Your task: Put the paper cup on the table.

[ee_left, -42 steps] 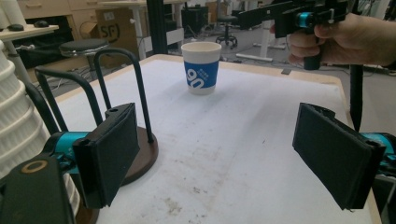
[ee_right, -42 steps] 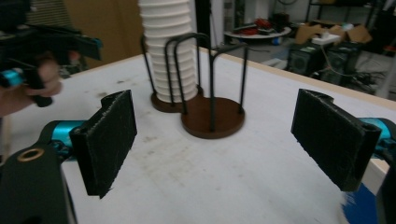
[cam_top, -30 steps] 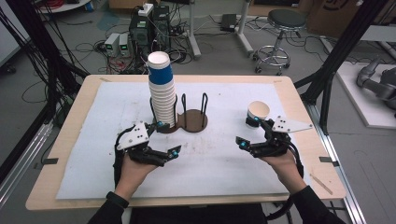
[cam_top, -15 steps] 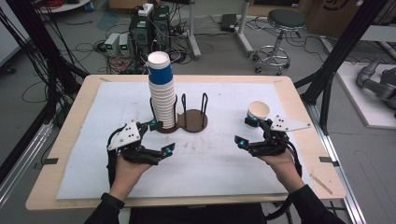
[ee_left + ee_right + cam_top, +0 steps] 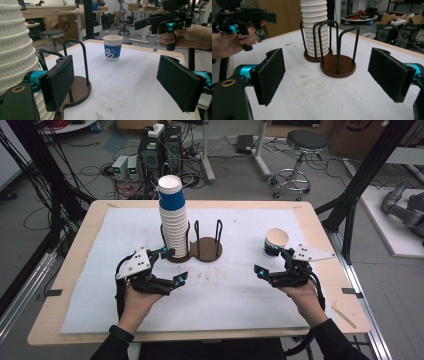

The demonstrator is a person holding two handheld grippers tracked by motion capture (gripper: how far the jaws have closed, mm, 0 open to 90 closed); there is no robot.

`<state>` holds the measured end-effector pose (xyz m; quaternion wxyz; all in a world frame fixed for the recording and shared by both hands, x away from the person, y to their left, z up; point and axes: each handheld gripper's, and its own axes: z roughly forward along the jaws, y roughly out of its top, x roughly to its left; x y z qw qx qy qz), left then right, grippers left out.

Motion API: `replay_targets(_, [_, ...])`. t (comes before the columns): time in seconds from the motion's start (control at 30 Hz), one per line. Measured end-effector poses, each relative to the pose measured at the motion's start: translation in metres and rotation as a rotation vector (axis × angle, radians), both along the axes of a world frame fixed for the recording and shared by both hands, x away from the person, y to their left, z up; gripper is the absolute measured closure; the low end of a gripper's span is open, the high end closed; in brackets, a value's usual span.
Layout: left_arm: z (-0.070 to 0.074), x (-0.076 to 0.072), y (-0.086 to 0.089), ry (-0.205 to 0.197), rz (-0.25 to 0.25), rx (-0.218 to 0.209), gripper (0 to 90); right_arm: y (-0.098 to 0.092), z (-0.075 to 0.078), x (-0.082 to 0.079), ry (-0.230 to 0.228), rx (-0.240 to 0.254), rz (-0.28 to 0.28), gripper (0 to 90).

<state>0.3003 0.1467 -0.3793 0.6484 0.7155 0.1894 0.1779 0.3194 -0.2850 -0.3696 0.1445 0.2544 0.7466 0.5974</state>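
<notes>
We take the dark wooden cup holder [image 5: 202,251] — a two-ring base with black wire hoops, standing near the middle of the white-covered table [image 5: 75,270] — as our landmark.

Left of the holder and nearer the person, we see the left gripper [image 5: 171,265] held in a hand just above the table. Its jaws stand apart with nothing between them; in the left gripper view, bare table shows between the two black pads.

In the holder's left ring stands a tall stack of paper cups [image 5: 173,222], white ribbed sides with a blue-banded cup on top. The holder's right ring holds nothing.

Well to the right of the holder, a single paper cup [image 5: 275,242] — white with a blue band — stands upright on the table, mouth up.

Just in front of that cup, we see the right gripper [image 5: 274,262], held in the person's other hand. Its jaws are also spread wide and grasp nothing; its far jaw tip lies just beside the cup.
</notes>
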Motion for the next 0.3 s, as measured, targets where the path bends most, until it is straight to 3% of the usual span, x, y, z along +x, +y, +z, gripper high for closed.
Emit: replay_targets(0.3, [-0.0009, -0.0002, 0.0002, 0.003, 0.009, 0.008, 14.7, -0.0003, -0.0001, 0.0011, 0.0, 0.003, -0.001, 14.4])
